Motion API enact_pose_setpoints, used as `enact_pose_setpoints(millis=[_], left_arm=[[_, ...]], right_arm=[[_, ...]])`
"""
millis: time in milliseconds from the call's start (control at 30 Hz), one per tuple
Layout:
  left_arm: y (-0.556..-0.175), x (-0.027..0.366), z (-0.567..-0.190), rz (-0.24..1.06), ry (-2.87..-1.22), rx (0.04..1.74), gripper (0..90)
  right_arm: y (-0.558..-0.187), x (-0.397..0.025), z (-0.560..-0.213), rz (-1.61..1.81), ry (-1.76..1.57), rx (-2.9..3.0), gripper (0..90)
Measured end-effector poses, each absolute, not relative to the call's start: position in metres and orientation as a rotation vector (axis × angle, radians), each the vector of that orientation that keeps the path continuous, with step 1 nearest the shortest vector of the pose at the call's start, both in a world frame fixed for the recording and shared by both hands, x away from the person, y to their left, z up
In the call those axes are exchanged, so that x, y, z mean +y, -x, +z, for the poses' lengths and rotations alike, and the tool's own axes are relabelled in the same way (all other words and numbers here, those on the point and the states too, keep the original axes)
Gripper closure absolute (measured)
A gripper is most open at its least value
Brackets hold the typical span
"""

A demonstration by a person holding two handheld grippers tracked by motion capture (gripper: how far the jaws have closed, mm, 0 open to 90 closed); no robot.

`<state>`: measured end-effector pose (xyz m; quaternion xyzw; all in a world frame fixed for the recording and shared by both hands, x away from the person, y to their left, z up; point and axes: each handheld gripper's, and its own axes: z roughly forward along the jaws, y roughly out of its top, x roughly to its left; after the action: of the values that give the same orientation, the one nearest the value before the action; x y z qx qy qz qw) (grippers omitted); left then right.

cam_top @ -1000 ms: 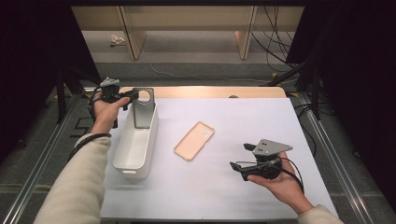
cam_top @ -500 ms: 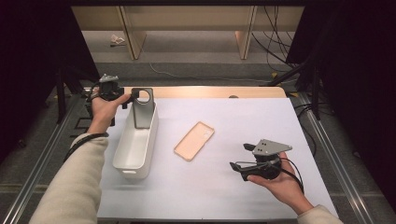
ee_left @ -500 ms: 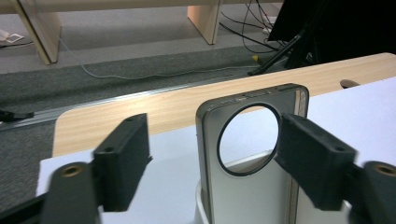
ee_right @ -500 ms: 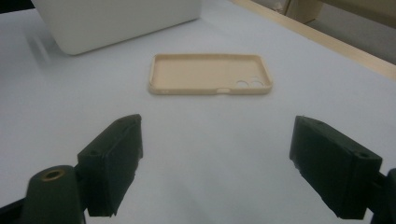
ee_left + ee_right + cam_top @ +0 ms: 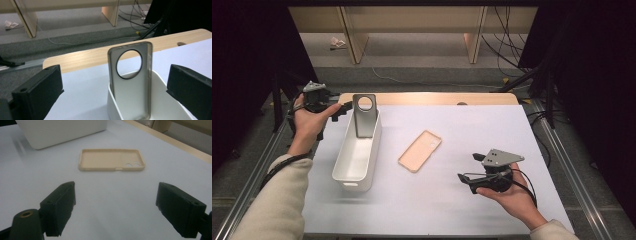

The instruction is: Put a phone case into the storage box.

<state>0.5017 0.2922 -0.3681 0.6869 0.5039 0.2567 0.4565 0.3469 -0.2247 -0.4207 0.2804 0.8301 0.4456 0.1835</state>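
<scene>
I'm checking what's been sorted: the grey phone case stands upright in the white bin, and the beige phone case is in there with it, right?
Not quite. The grey phone case does stand upright in the white bin, but the beige phone case lies flat on the table beside the bin, as the high view shows.

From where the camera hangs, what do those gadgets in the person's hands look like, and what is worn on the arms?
Each hand holds a black gadget with two blocky black jaws. The right gripper carries a grey three-cornered plate with small holes and trails a thin black cable. The left gripper has a similar grey plate and cable. The sleeves are light beige.
</scene>
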Motion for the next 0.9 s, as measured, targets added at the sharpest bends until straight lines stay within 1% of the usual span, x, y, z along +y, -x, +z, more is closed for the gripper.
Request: enact_pose_setpoints(millis=[167, 400, 567, 733, 900], left_arm=[[-0.479, 0.288, -0.368, 0.639, -1.697, 1.196, 0.0], [-0.443, 0.272, -0.369, 0.641, -1.697, 1.121, 0.0], [-0.418, 0.264, -0.375, 0.633, -1.691, 1.113, 0.0], [-0.395, 0.257, -0.389, 0.619, -1.68, 1.113, 0.0], [-0.384, 0.254, -0.397, 0.607, -1.696, 1.101, 0.0]], right_arm=[[-0.347, -0.224, -0.421, 1.255, -0.792, 2.342, 17.2], [-0.348, -0.224, -0.421, 1.257, -0.794, 2.339, 17.2], [-0.348, -0.224, -0.42, 1.257, -0.792, 2.339, 17.2], [-0.349, -0.222, -0.421, 1.255, -0.791, 2.342, 17.1], [-0.348, -0.222, -0.421, 1.253, -0.787, 2.341, 17.2]])
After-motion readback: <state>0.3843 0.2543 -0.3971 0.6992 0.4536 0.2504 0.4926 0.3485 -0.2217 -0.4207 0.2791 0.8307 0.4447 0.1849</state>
